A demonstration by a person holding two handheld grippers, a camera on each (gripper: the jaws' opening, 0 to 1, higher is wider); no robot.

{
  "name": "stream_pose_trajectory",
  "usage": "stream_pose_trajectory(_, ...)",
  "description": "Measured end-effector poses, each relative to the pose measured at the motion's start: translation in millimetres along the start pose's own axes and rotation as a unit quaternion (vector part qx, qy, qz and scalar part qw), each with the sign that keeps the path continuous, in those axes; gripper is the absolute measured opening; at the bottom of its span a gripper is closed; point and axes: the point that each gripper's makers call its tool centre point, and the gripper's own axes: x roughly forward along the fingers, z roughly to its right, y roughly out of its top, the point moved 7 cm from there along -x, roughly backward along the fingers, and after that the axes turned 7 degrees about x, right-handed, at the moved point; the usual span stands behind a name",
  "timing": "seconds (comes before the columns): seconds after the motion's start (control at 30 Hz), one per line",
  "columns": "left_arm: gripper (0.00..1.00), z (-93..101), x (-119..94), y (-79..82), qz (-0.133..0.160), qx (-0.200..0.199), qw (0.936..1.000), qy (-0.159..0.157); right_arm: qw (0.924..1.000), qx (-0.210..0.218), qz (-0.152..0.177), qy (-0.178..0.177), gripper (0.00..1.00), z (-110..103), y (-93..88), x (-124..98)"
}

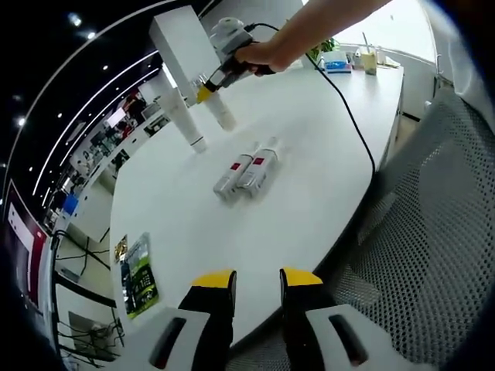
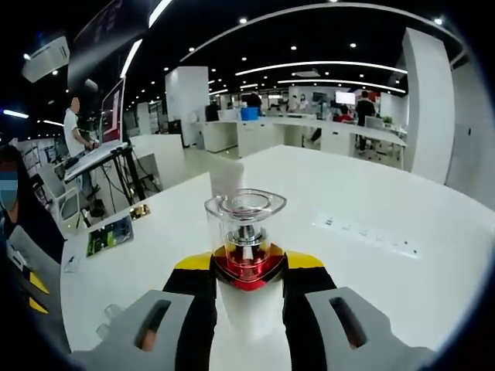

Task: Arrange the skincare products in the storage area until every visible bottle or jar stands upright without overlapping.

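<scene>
Between right gripper (image 2: 247,272) jaws, closed on clear-capped bottle (image 2: 246,243), held above white table (image 2: 371,201); likely rigid, slick, light; best gripped low; left gripper (image 1: 257,280) parted, holding nothing

Both tools (image 1: 257,278) (image 2: 247,267) have yellow-tipped black jaws on grey bodies.

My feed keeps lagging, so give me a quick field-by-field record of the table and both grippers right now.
surface: white table
lying down: two white bottles with red labels, side by side
standing: one tall white tube
right gripper: shut on a bottle with a clear cap, red at the base, held upright over the table
left gripper: open, holding nothing, at the near table edge
other items: green card on the table near the left gripper
</scene>
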Motion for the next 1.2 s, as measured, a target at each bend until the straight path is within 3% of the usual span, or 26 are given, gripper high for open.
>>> stream_pose_trajectory(1.2,0.26,2.1,-1.0,-0.9,-0.006,0.003,0.9999,-0.016,0.9995,-0.025,0.01,0.013,0.29,-0.3,0.0,16.9)
